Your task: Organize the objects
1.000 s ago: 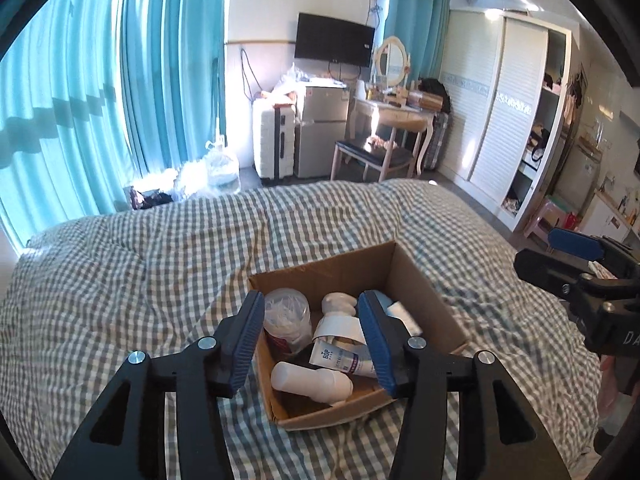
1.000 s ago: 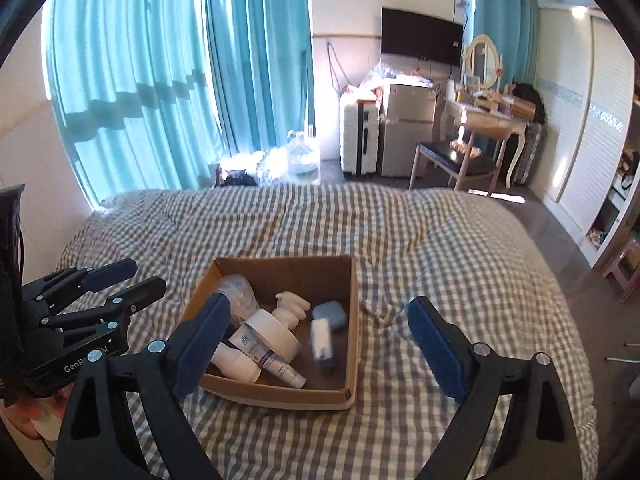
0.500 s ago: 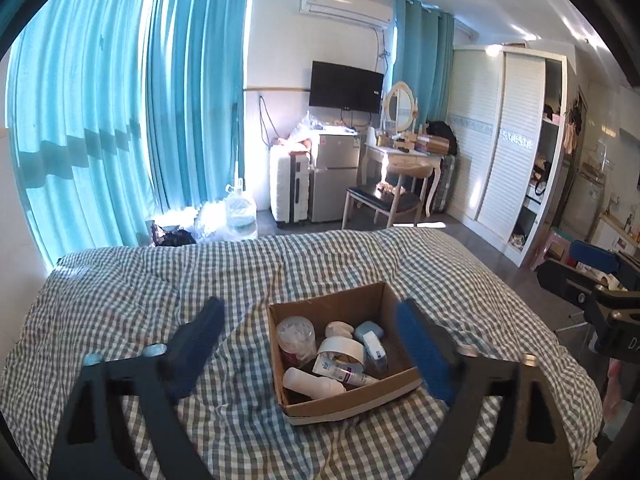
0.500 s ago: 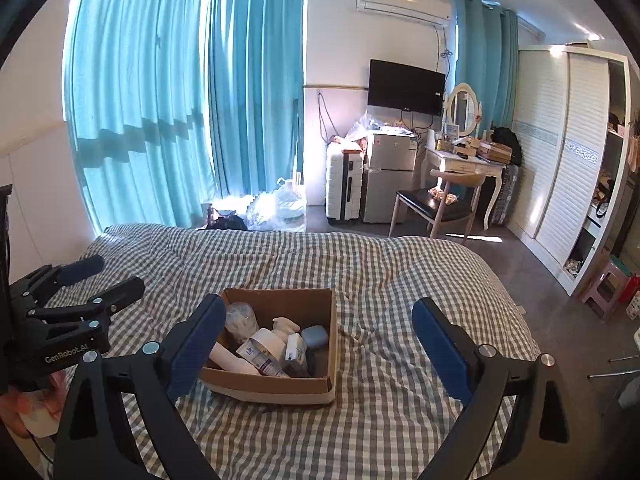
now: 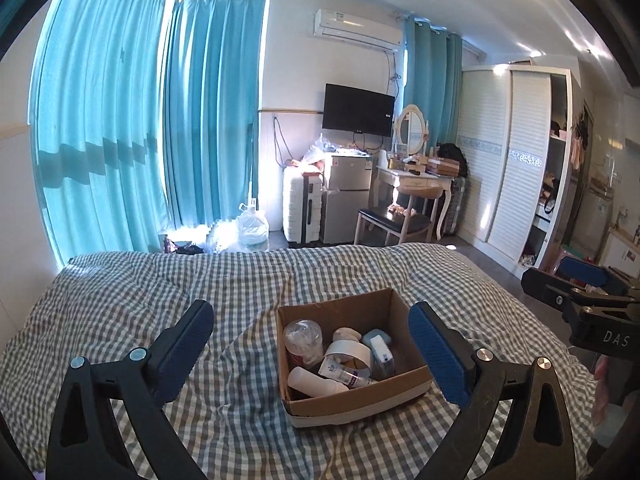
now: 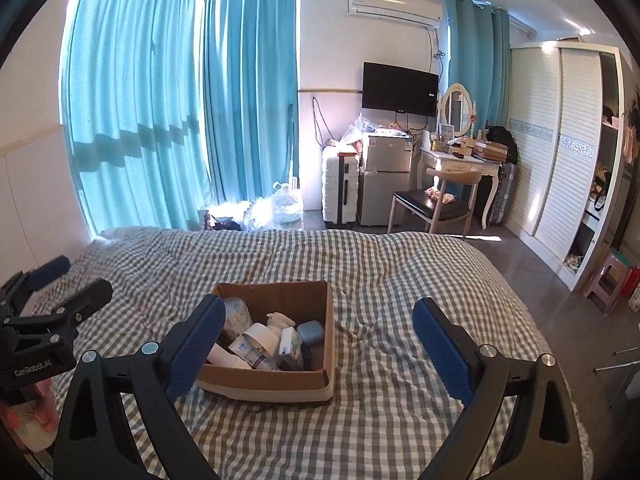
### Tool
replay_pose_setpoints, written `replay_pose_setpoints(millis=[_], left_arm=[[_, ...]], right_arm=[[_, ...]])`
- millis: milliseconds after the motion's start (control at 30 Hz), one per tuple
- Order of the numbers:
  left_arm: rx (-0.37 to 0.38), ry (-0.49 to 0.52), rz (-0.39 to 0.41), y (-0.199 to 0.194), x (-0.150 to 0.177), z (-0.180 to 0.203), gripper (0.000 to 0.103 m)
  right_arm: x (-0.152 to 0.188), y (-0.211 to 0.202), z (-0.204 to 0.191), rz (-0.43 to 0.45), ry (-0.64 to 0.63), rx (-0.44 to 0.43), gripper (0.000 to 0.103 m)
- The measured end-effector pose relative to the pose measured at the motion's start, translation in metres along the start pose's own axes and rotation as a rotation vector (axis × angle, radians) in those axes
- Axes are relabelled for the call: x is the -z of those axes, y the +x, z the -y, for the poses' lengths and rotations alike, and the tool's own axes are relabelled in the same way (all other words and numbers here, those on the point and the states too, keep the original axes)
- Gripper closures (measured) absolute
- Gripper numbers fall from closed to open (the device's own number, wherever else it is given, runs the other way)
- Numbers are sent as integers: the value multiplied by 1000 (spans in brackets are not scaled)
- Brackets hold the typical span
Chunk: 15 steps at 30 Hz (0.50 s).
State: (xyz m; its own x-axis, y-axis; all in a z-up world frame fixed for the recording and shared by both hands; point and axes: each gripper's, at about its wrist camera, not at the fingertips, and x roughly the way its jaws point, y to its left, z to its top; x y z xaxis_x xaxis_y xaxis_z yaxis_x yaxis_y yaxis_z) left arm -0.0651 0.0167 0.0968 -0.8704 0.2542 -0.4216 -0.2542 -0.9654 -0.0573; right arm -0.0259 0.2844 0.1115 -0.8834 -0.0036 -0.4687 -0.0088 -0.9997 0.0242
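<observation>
The left gripper (image 5: 312,346) hangs above the bed with its ribbed blue pads (image 5: 434,354) spread wide and nothing between them; the right gripper (image 6: 318,350) is likewise parted and empty. In the right wrist view the left tool's black body at 9 o'clock reads "GenRobot.AI"; in the left wrist view the right tool's body at 3 o'clock shows the letters "DAS". Below the left gripper's gap, toward 5 o'clock, sits the open cardboard box (image 5: 352,402) on the grey-and-white checked bedcover (image 5: 120,304). Inside it lie a clear plastic jar (image 5: 303,340), a white tube (image 5: 316,383) on its side, a labelled bottle (image 5: 345,374) whose print is too small to read, and a rounded pale blue case (image 5: 378,336). Farther out at 12 o'clock hang pleated teal curtains (image 5: 120,140), beside a black wall television (image 5: 358,110).
</observation>
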Motion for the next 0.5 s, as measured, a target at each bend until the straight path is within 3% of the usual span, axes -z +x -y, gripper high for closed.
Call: replay_pose_setpoints(millis=[167, 500], left_arm=[[-26, -21, 18, -3, 14, -2, 2], [-85, -52, 73, -19, 45, -7, 2]], right_arm=[[16, -1, -1, 65, 8, -41, 6], [59, 13, -5, 80, -31, 3, 6]])
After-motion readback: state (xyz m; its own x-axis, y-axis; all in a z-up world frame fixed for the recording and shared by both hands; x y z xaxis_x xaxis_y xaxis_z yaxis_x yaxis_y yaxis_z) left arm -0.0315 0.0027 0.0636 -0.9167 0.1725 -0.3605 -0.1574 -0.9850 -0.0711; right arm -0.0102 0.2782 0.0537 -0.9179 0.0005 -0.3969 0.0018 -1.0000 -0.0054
